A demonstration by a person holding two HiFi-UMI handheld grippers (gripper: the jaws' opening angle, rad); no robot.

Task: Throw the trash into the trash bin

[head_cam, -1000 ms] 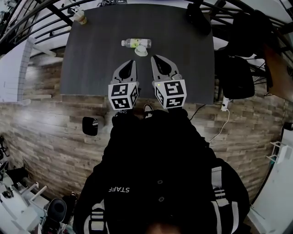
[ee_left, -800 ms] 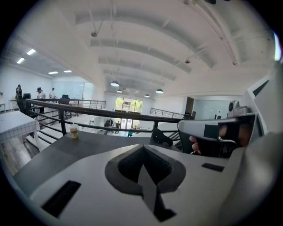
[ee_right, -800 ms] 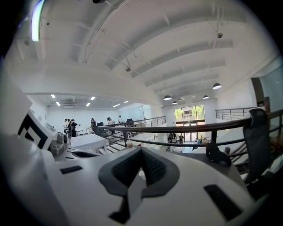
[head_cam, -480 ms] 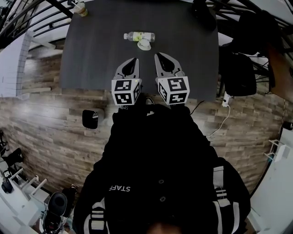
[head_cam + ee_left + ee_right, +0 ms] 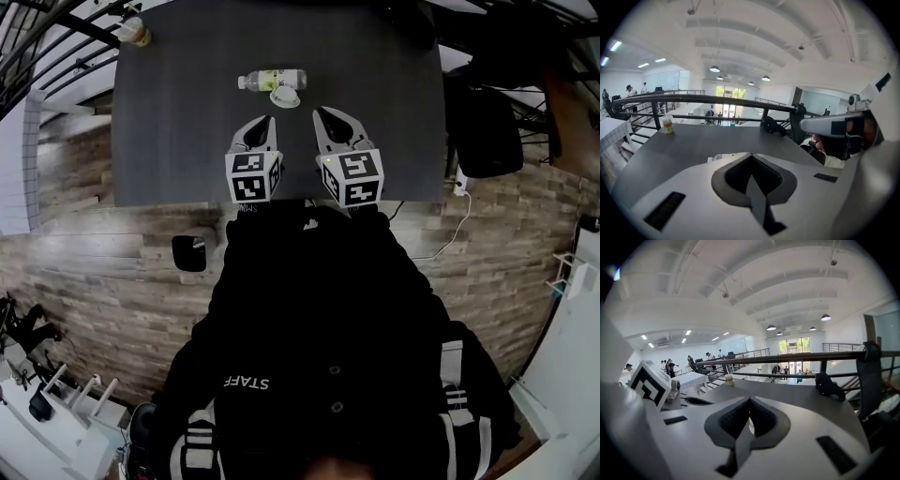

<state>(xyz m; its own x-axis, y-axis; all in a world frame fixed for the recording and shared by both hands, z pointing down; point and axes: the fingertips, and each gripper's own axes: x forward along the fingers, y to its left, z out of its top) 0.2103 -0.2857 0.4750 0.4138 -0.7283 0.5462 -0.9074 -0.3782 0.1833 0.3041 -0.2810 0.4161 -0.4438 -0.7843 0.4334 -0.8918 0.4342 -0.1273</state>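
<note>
A person in dark clothing, seen from above, holds two grippers over a dark grey surface [image 5: 178, 141]. The left gripper [image 5: 266, 120] and right gripper [image 5: 320, 112] sit side by side near the surface's close edge, both pointing toward 12 o'clock. Each gripper's own view shows its fingers pressed together at the tips with nothing between them.

A clear plastic bottle [image 5: 272, 81] with a yellow-green label lies on its side just past the left gripper, at its 12 o'clock. A small white scrap [image 5: 285, 97] rests against the bottle's near side, at the right gripper's 11 o'clock. Neither gripper touches them.

A drink cup [image 5: 134, 31] stands upright at the surface's far corner, at 10 o'clock. Wood-plank floor [image 5: 112, 272] surrounds the surface.
</note>
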